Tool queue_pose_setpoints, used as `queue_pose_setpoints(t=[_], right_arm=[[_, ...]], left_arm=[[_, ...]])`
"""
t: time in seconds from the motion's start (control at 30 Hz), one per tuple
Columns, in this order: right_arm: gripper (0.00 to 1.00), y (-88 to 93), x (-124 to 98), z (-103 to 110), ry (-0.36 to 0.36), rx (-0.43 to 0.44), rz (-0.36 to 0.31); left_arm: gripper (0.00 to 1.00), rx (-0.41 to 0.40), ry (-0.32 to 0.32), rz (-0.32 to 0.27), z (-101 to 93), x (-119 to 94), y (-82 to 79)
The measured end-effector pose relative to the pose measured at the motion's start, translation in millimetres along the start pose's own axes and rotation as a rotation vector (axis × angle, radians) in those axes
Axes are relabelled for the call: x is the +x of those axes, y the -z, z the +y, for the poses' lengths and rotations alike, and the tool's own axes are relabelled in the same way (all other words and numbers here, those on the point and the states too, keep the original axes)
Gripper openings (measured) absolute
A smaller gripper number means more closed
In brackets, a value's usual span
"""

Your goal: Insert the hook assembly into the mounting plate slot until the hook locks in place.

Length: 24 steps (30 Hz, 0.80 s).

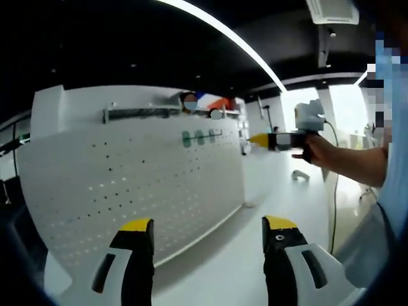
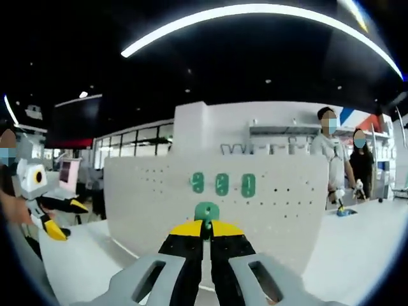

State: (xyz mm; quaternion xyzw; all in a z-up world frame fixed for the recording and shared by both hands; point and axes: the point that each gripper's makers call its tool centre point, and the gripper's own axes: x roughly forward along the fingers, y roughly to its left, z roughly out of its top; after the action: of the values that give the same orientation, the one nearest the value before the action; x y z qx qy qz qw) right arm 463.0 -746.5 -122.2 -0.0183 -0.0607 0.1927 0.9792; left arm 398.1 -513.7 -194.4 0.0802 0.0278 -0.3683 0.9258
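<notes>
Right hand-held gripper (image 2: 205, 231): clamped on green hook assembly (image 2: 206, 211), short of pegboard (image 2: 280, 210).
Left hand-held gripper (image 1: 207, 233): wide, empty.
Progress: three hooks (image 2: 222, 184) mounted; insertion pending.

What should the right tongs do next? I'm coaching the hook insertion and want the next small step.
Probably ease the right tongs forward toward the pegboard. They are shut on a green hook, which looks short of the board, just below three green hooks already mounted. The left tongs are open, holding nothing.
</notes>
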Motion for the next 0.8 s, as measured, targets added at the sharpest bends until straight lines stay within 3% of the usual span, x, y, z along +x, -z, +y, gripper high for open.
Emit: queue_pose_setpoints(t=[0.33,0.8], right_arm=[[0.01,-24.7,7,-23,0.080,-0.079,-0.041],[0.01,-39.7,26,-55,0.157,-0.138,-0.085]], left_arm=[[0.71,0.010,-0.028,0.007,7.5,-5,1.2],[0.71,0.008,-0.038,0.014,10.5,-8,3.4]])
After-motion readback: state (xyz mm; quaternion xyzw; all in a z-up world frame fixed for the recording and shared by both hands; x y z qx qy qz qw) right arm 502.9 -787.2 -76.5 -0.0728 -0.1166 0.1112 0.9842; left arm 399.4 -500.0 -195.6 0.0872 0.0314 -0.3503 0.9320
